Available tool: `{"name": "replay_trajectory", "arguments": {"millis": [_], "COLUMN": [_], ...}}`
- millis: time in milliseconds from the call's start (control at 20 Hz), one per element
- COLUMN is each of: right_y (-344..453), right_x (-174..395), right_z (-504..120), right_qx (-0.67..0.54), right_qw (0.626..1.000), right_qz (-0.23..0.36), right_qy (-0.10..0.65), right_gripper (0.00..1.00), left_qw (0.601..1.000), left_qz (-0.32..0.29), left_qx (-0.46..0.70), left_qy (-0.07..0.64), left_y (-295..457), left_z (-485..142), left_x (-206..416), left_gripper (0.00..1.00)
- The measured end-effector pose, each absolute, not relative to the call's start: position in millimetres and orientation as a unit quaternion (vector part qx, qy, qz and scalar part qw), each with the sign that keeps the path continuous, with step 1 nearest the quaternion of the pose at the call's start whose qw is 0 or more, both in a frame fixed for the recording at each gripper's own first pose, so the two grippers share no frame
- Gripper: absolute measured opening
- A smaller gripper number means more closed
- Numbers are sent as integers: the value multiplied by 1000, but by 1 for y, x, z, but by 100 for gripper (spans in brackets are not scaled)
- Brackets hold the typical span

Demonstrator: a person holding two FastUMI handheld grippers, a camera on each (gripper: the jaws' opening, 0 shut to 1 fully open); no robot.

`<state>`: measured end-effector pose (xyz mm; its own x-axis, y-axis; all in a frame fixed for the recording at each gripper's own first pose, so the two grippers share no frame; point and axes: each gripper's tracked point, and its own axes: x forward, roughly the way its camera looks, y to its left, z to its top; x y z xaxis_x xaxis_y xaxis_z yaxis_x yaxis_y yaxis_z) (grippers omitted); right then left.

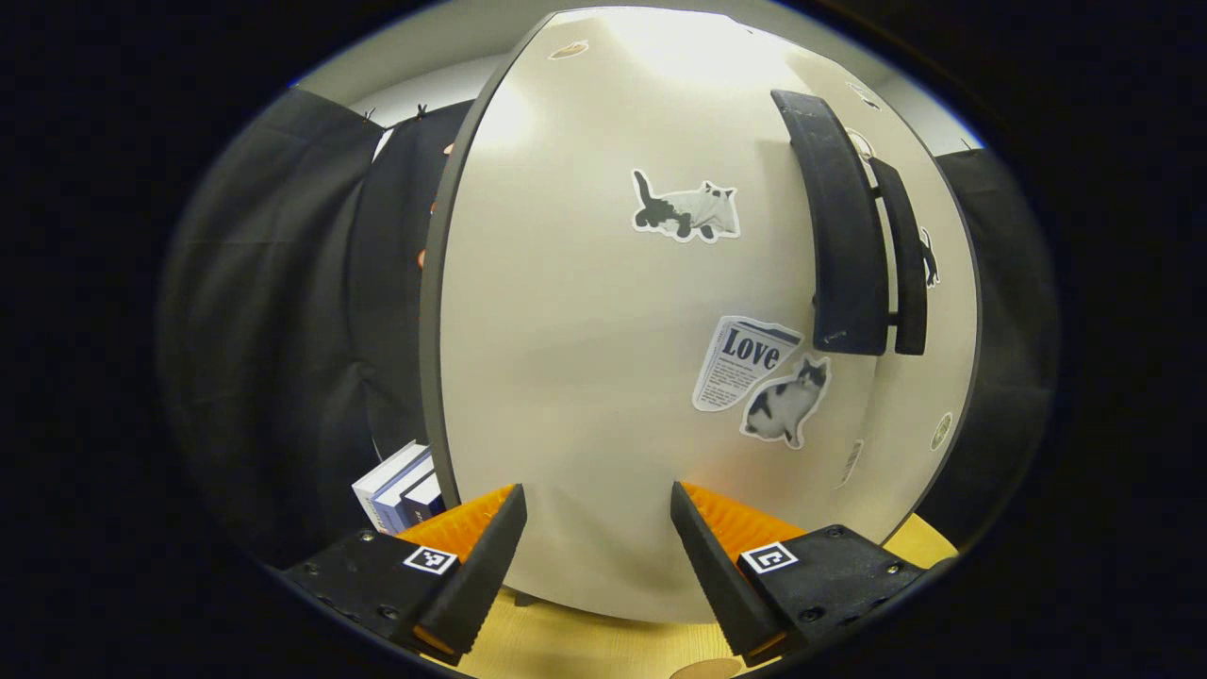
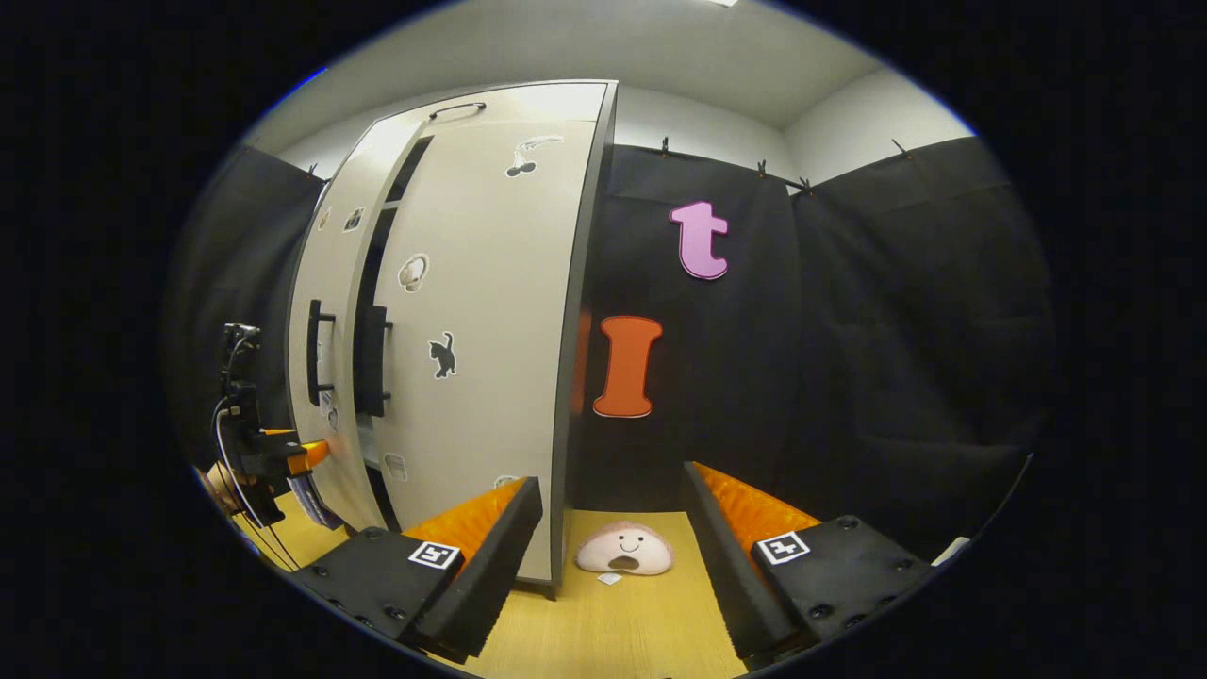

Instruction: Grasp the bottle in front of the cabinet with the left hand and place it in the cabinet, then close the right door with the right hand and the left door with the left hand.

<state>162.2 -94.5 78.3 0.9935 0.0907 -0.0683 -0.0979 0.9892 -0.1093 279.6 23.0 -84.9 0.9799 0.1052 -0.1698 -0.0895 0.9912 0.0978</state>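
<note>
At lower centre, left gripper (image 1: 598,556) gaped before the left door (image 1: 585,377); right gripper (image 2: 613,566) gaped lower centre, near the cabinet (image 2: 490,330).

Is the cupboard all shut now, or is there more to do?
Nearly finished. The right door looks closed against the cabinet, and no bottle stands in front of it, so it is probably inside. In the right gripper view the left door still shows a dark gap beside it, and the left gripper is at its face, open. What's left is pushing it fully shut. The right gripper hangs open, holding nothing.
</note>
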Motion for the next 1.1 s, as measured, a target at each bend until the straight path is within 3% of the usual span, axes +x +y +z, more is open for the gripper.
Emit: {"name": "replay_trajectory", "arguments": {"millis": [100,450,650,700,1050,1100], "right_y": [-95,-88,-79,-77,-53,-49], "right_x": [164,165,160,158,146,144], "right_z": [78,79,85,87,98,100], "right_qx": [-57,-55,-53,-52,-49,-50], "right_qw": [997,996,996,996,995,995], "right_qz": [49,62,70,72,89,91], "right_qy": [33,36,30,28,19,16], "right_gripper": [94,98,94,98,98,94], "left_qw": [994,993,994,995,997,998], "left_qz": [42,44,37,36,20,19], "left_qx": [45,35,23,21,27,31], "left_qy": [91,103,96,95,66,58], "left_y": [17,14,12,12,7,7], "left_z": [-88,-79,-49,-40,30,41], "left_x": [284,280,258,253,204,197], "left_gripper": [94,94,94,94,94,94]}}
